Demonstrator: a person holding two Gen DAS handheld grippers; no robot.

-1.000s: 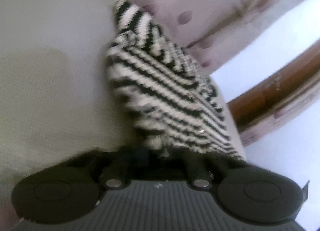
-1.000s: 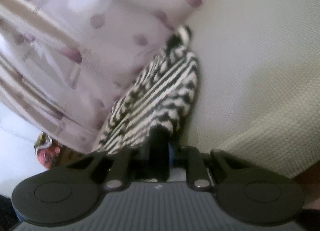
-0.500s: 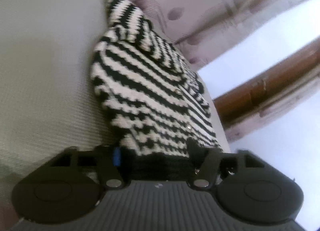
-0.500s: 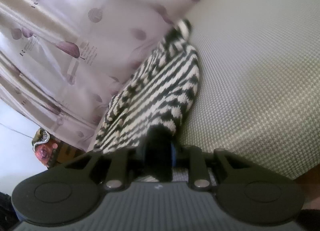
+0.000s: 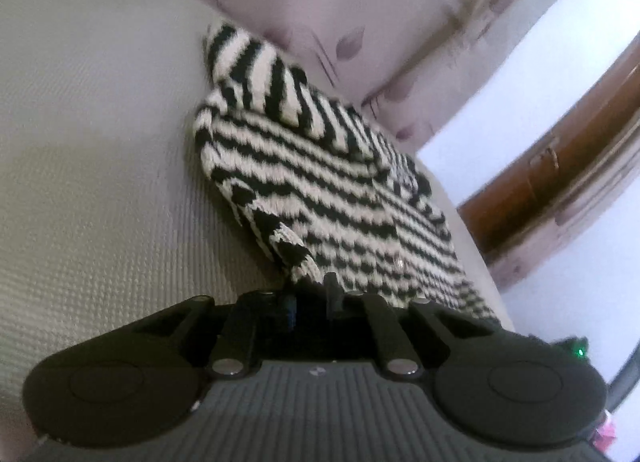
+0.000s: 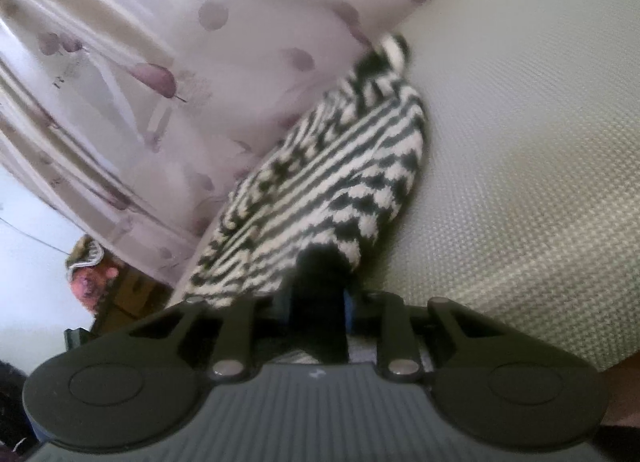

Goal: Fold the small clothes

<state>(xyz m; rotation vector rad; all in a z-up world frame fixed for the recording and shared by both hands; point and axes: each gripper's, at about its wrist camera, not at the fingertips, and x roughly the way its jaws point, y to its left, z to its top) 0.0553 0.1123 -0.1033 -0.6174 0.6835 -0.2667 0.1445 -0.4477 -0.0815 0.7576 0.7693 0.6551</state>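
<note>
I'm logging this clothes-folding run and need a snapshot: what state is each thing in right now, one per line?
Striped knit garment: lying on the grey textured surface, partly folded, one flap laid over its far end.
Left tool: shut, pinching the garment's near edge.
Right tool: shut on the garment's near edge.
Patterned curtain: hanging behind the garment.

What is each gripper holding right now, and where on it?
Both hold the striped knit garment at its near edge. Left gripper is shut on a bunched near corner; right gripper is shut on the near hem, with dark fabric bunched between its fingers.
</note>
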